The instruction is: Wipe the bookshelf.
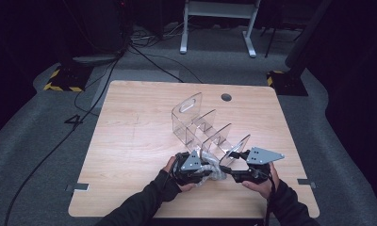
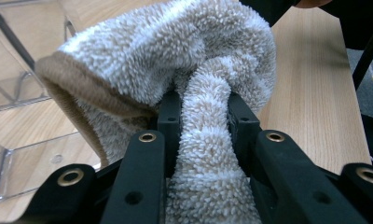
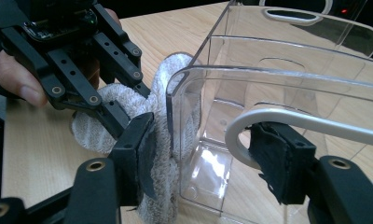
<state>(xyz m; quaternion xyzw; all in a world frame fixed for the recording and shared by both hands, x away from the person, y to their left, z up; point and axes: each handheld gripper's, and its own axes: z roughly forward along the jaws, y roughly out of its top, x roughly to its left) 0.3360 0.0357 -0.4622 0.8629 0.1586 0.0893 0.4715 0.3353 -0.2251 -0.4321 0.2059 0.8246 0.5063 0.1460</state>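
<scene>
High view: my two grippers meet at the near edge of the desk [image 1: 130, 122], just in front of a clear rack [image 1: 203, 129] with upright dividers. The towel [image 1: 214, 170] between them is mostly hidden here by the grey plates and my hands; only a pale scrap shows.

Left gripper view: the left gripper [image 2: 201, 121] has its fingers [image 2: 168, 119] pinching a rolled strand of the towel [image 2: 175, 56], a fluffy off-white looped pile with a tan hem. The bulk of the cloth rises above the fingers and blocks most of the desk; the strand's lower end is cut off by the frame.

Right gripper view: the right gripper [image 3: 212, 158] has its fingers [image 3: 140, 149] spread, one pad against the towel [image 3: 128, 100] outside the rack's [image 3: 278, 84] near corner, the other behind the clear wall beside a white rounded handle cut-out. Whether that pad touches the wall I cannot tell. The left gripper [image 3: 107, 109] holds the towel just beside the rack.
</scene>
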